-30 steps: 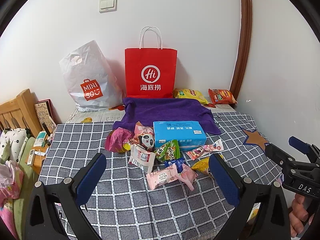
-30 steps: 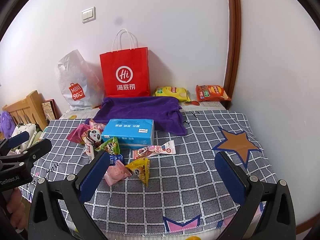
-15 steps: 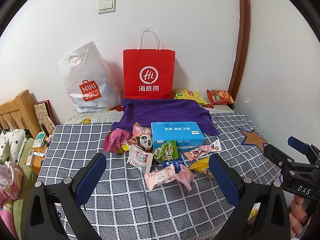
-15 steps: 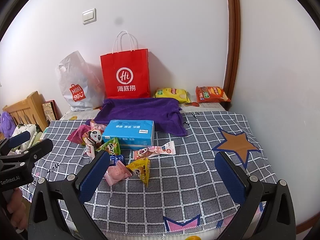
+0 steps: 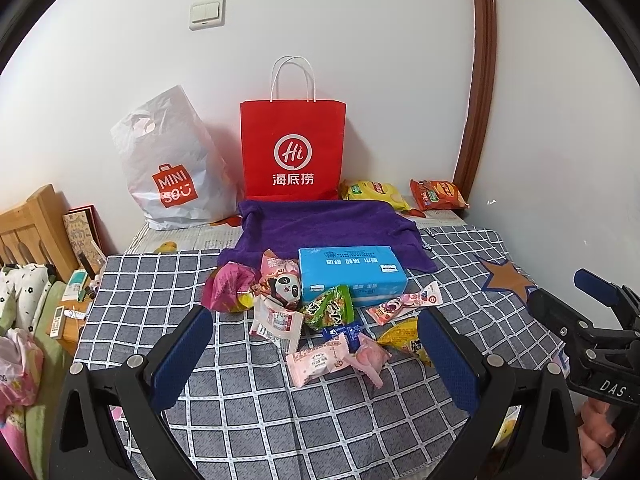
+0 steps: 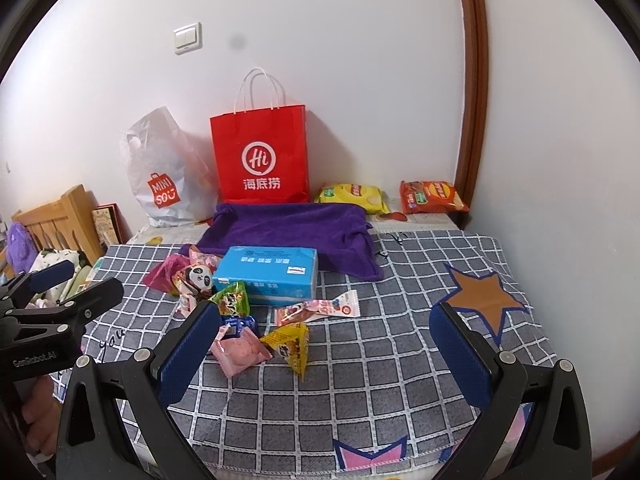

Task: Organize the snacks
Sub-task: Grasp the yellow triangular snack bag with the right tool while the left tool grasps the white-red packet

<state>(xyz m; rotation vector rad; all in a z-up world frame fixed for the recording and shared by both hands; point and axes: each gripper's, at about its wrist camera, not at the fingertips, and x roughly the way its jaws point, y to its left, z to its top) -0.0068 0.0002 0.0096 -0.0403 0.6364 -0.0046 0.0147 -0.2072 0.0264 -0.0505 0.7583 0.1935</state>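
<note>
Left gripper [image 5: 316, 344] and right gripper [image 6: 324, 338]: jaws wide, holding nothing, up above the bench [image 6: 400, 368]. Snacks [image 5: 320, 320] in a heap mid-bench, touching the blue box [image 5: 352, 276]. Red bag [image 5: 293, 152] upright by the wall.

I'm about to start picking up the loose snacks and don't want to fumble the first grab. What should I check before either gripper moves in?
1. Left gripper open and holding nothing: ok, jaws stand wide apart.
2. Right gripper open and holding nothing: ok, jaws stand wide apart.
3. Nearest snacks free to grab: ok, the pink packet and yellow packet lie on the checked cloth with nothing on top.
4. Snacks well apart: not ok, the green packet and panda packet crowd against the blue tissue box.
5. Red paper bag upright: ok; whether its mouth is open, cannot tell.
6. Grippers clear of each other: ok, they are apart at opposite sides.
</note>
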